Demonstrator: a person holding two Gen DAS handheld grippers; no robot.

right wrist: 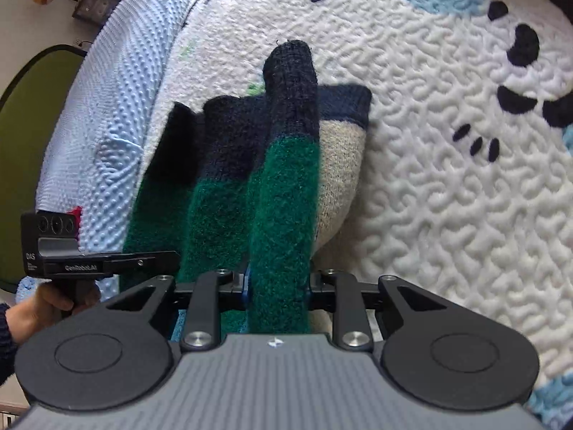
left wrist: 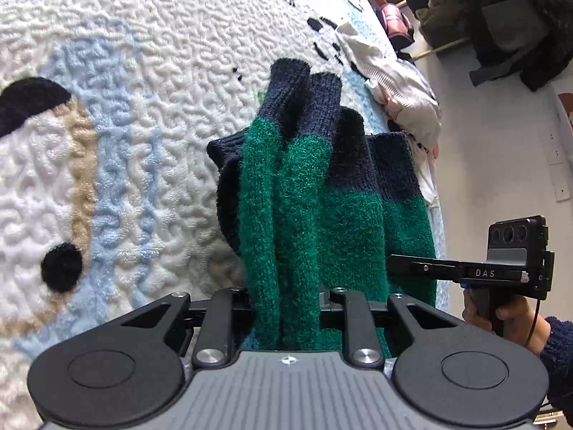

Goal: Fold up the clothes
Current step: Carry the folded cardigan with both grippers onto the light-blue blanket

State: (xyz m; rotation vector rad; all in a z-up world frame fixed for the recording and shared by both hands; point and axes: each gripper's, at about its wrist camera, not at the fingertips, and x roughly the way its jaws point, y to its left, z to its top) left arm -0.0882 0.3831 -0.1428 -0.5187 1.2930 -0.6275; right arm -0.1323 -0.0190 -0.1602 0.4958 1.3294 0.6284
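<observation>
A knitted sweater, green with navy bands [left wrist: 308, 193], hangs bunched between my two grippers above a white plush blanket [left wrist: 150, 71]. My left gripper [left wrist: 286, 308] is shut on a green fold of it. My right gripper [right wrist: 277, 286] is shut on another green fold of the sweater [right wrist: 283, 186]; a beige part [right wrist: 340, 165] shows beside it. The right gripper also shows in the left wrist view [left wrist: 465, 272], and the left gripper in the right wrist view [right wrist: 107, 261]. The fingertips are buried in the knit.
The blanket carries blue, beige and black cartoon patterns [right wrist: 519, 46]. A crumpled white garment [left wrist: 397, 82] lies at the bed's far edge. A light blue dotted cover [right wrist: 118, 82] lies to the left. Dark clothes [left wrist: 519, 36] hang by the wall.
</observation>
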